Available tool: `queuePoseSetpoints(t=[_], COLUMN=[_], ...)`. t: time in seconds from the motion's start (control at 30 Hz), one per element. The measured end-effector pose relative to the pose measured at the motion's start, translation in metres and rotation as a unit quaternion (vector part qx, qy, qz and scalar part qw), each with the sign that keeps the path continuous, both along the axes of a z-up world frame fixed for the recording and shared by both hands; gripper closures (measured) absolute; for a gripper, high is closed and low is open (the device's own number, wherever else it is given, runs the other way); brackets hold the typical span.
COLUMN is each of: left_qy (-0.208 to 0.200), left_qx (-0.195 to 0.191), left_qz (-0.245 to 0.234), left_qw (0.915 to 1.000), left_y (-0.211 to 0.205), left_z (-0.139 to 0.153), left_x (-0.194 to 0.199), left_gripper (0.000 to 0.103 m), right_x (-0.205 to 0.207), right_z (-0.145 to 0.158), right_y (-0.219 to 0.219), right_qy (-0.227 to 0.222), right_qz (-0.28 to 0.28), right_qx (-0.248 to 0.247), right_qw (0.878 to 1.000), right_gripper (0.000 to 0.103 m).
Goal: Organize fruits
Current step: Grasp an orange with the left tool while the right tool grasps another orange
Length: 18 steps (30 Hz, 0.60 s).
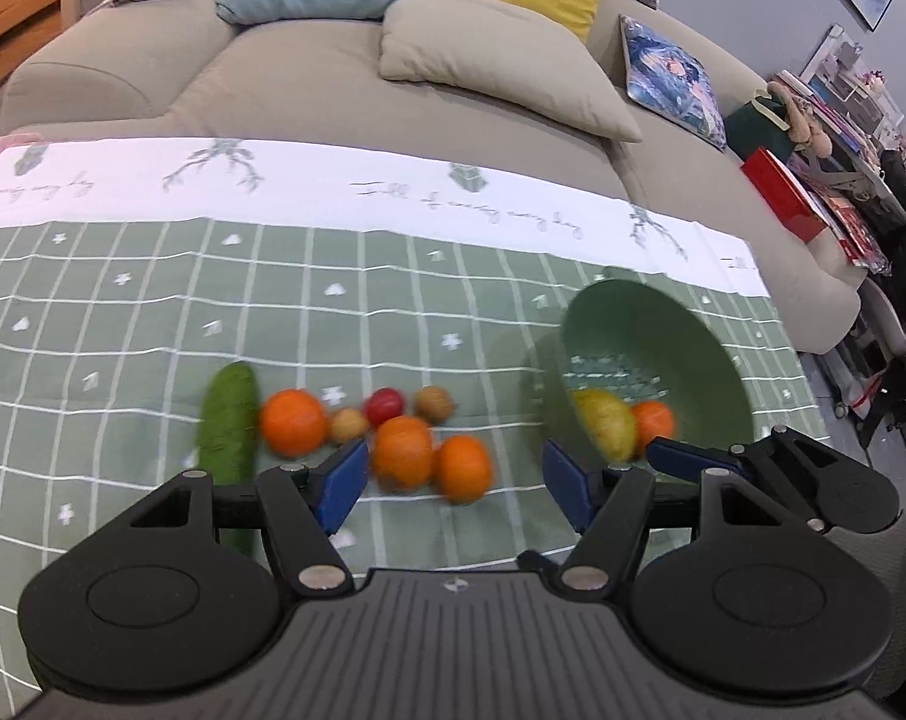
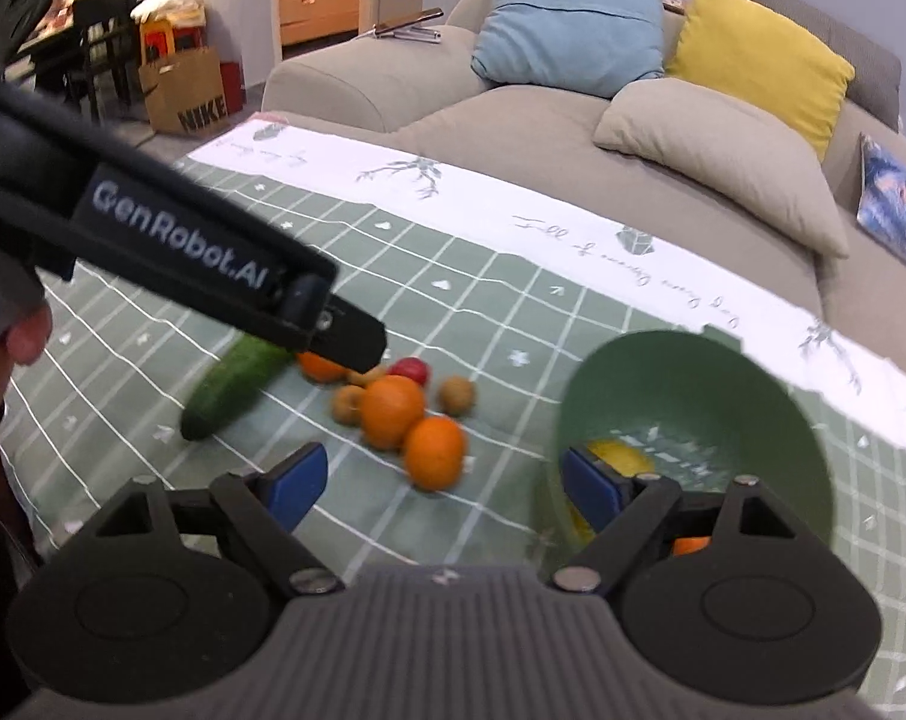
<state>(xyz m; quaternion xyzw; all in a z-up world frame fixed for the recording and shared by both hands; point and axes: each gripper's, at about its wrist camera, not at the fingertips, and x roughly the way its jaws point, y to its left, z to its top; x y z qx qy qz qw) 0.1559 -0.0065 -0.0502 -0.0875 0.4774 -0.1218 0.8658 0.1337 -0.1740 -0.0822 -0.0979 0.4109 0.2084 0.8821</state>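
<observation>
Roughly 3 oranges (image 1: pixel 293 423) loose, 1 cucumber (image 1: pixel 228 426).

left view: low over the desk (image 1: pixel 153 312), faces the sofa (image 1: pixel 309 78) | right view: higher, from the right, looks down | both see fruit pile (image 1: pixel 402 438) (image 2: pixel 393 402), bowl (image 1: pixel 681 324) (image 2: pixel 723 384)
</observation>
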Motion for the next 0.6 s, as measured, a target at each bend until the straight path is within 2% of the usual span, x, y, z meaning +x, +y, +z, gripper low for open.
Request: queuePoseSetpoints(t=[0.1,0.27,0.37,0.43,0.5,0.6], left_qy=[-0.005,-0.020,-0.034,-0.046,-0.062,-0.062], left_qx=[0.004,0.019,0.048,0.071,0.093,0.100], left_qz=[0.004,0.002,-0.007,-0.015,-0.025,-0.030], left_qw=[1.0000,0.9996,0.9983,0.9963,0.9935,0.9925], left_y=[0.016,0.032,0.033,0.031,0.030,0.030], left_z=[-0.011,-0.030,-0.038,-0.041,-0.044,-0.049], left_x=[-0.008,-0.022,-0.025,-0.025,-0.023,-0.016], left_gripper=[0.026,0.035,0.042,0.042,0.042,0.043], right_x=[-0.006,-0.010,-0.008,-0.006,-0.001,0.005], right_z=[-0.007,-0.023,-0.035,-0.038,-0.041,-0.044], right_y=[0.011,0.018,0.022,0.022,0.024,0.025], right_qy=[0.000,0.005,0.013,0.015,0.016,0.016], right_qz=[-0.017,-0.056,-0.073,-0.077,-0.079,-0.081], right_qx=[0.015,0.032,0.037,0.038,0.036,0.032], right_qw=[1.000,0.998,0.997,0.996,0.996,0.996], right_gripper=[0.033,0.047,0.052,0.057,0.057,0.059])
